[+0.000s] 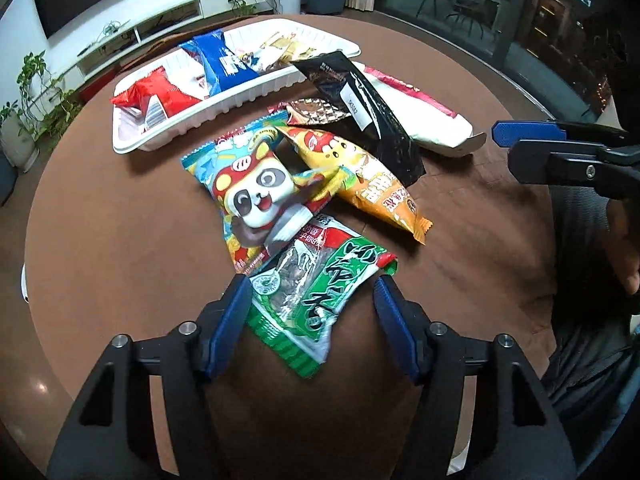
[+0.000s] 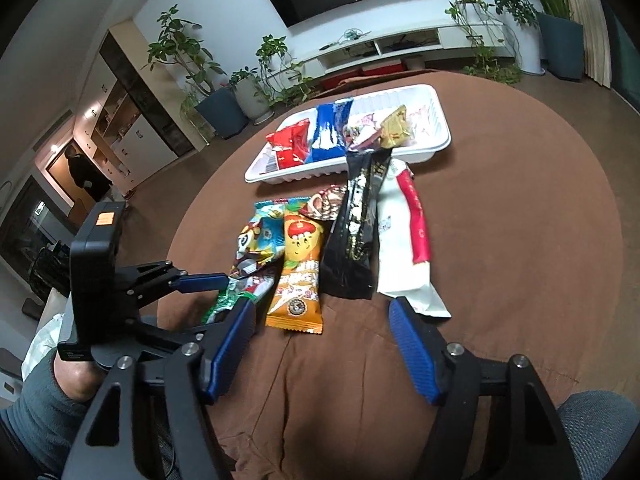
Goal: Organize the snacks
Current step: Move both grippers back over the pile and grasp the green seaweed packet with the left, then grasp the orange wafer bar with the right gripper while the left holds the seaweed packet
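Snacks spread across a round brown desk (image 1: 120,216), filling most of the left wrist view. Toward the upper left, a long white tray (image 1: 132,136) with a red packet (image 1: 160,92), a blue packet (image 1: 224,64) and small wrapped sweets (image 1: 280,50) inside. Right of centre, just beside the tray, a white pouch with a red stripe (image 1: 424,120), and a black pouch (image 1: 360,108) lying partly over it. At centre, a panda packet (image 1: 248,192) overlapping an orange packet (image 1: 380,184), with a small brown patterned packet (image 1: 316,112) above them. Low in the frame, a green packet (image 1: 312,296) between the blue pads of the left hand-held gripper (image 1: 310,328): left pad against the wrapper edge, right pad just clear, so half-spread and not gripping. In the right wrist view, right hand-held gripper (image 2: 320,348) spread fairly wide over bare desk, nothing between its pads, below the orange packet.
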A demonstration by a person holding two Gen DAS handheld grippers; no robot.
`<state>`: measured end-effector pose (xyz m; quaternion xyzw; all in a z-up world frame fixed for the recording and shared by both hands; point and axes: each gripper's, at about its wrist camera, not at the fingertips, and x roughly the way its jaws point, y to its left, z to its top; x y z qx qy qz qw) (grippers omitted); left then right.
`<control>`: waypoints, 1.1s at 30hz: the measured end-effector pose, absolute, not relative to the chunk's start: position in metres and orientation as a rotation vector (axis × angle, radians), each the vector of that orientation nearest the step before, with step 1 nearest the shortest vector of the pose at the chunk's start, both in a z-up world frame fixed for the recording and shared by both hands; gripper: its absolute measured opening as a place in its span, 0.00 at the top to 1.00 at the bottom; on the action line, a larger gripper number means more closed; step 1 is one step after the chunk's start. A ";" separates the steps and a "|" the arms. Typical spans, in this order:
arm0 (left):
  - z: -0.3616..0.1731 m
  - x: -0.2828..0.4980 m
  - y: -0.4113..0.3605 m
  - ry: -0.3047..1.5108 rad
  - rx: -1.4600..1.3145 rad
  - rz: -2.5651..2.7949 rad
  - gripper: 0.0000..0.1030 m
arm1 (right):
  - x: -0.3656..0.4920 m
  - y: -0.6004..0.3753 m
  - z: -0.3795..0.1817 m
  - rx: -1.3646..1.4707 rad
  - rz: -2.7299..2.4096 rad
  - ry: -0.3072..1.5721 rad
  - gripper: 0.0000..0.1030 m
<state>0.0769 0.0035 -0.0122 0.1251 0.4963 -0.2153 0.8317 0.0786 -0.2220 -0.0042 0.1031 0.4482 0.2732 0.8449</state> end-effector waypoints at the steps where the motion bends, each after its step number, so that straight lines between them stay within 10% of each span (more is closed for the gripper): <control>1: -0.013 0.077 0.004 1.051 0.263 -0.459 0.43 | 0.078 -0.221 -0.003 0.216 0.581 0.944 0.29; 6: -0.016 0.075 0.002 1.058 0.281 -0.467 0.46 | 0.077 -0.217 -0.004 0.210 0.591 0.949 0.29; 10: -0.015 0.075 0.002 1.051 0.270 -0.455 0.76 | 0.076 -0.212 -0.005 0.192 0.593 0.953 0.30; 17: -0.014 0.077 0.006 1.048 0.207 -0.440 0.88 | 0.075 -0.206 -0.008 0.175 0.607 0.965 0.31; 33: -0.005 0.045 0.046 1.012 -0.063 -0.422 0.89 | 0.087 -0.167 -0.011 0.083 0.642 0.976 0.36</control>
